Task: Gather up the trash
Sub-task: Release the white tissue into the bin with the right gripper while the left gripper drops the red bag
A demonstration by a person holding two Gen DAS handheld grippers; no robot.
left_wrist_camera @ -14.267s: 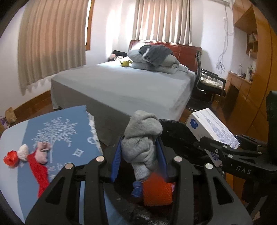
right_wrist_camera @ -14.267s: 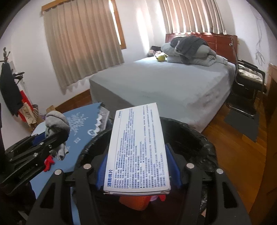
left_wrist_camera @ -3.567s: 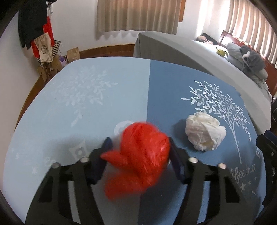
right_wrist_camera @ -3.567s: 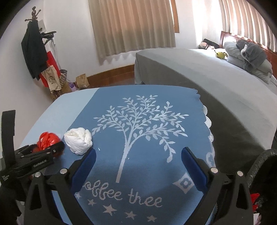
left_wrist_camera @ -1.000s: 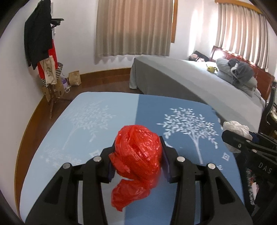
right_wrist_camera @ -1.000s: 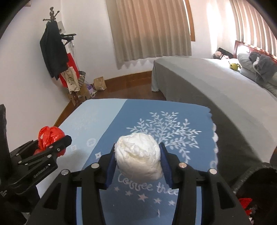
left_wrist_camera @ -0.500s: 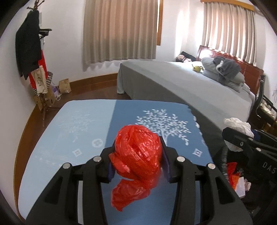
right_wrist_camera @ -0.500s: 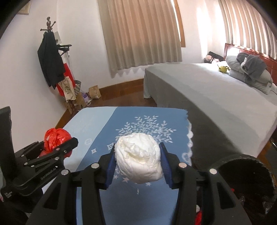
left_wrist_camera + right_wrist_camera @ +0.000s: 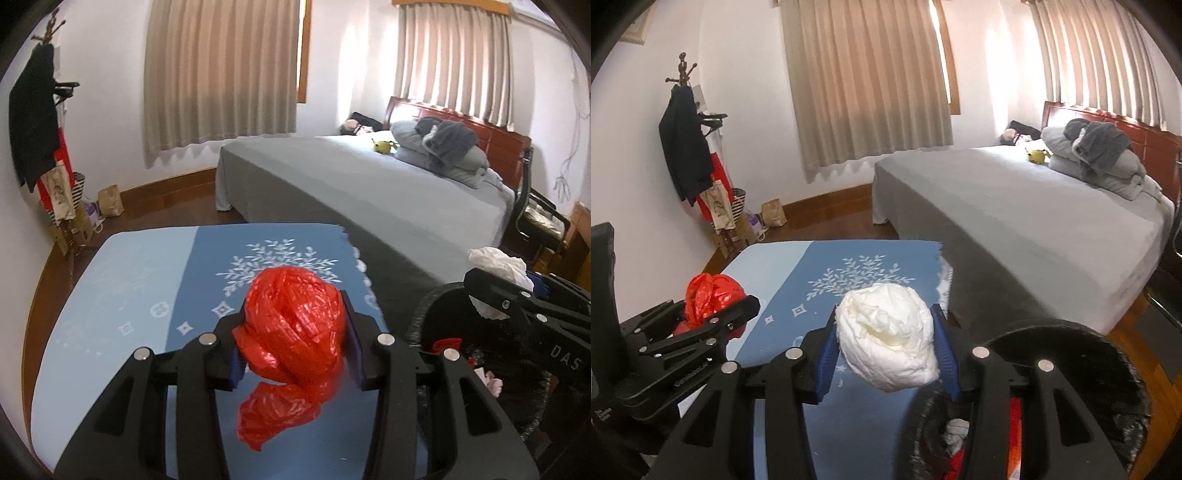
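right of both tongs, low: black bin (image 9: 1071,332), probably nearer right tongs (image 9: 888,347), pinching white paper wad (image 9: 886,339); left tongs (image 9: 293,343) pinch red bag (image 9: 295,325).

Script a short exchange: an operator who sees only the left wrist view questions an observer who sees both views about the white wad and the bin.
Operator: My red bag is gripped. I see the wad only side-on. Is it gripped too?
Observer: Yes. The right gripper presses both blue pads on it, one on each side.
Operator: What shows in the bin from that side?
Observer: A grey scrap, with red pieces next to it.
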